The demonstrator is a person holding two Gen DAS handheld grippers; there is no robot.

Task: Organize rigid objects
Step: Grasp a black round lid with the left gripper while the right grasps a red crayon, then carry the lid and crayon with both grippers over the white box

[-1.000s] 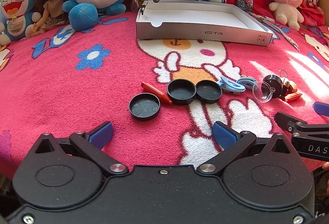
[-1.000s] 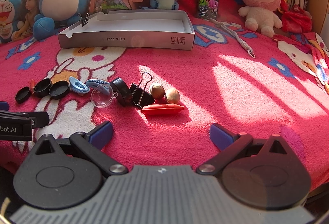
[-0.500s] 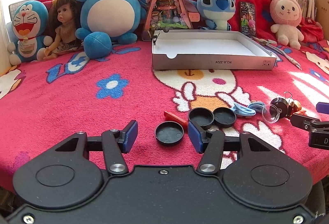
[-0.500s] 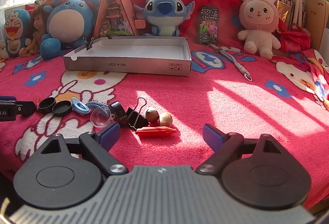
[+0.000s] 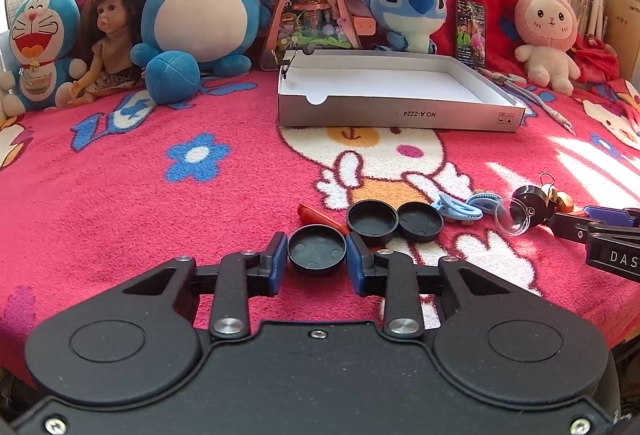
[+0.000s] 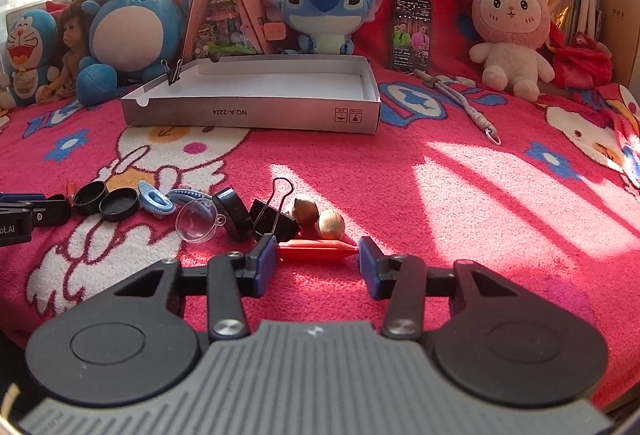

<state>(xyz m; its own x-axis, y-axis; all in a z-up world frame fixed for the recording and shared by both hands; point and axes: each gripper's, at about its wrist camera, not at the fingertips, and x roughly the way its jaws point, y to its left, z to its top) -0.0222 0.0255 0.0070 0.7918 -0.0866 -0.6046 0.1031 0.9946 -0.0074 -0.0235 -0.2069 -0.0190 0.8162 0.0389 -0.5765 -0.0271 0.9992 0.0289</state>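
Both your grippers have just been closing since a second ago, when they stood wide open. From the left wrist view, your left gripper (image 5: 317, 260) is clamped on a black cap (image 5: 317, 248), blue pads touching both sides, with two more caps (image 5: 373, 221) and a red stick (image 5: 320, 218) just behind on the pink blanket (image 5: 140, 203). The right wrist view shows what that one mostly misses: your right gripper (image 6: 318, 262) has a red pen-like piece (image 6: 318, 250) between its pads, left pad touching, right one not quite, so not gripped. Binder clip (image 6: 276, 219) and two nuts (image 6: 331, 224) sit just beyond, white box (image 6: 256, 111) further back.
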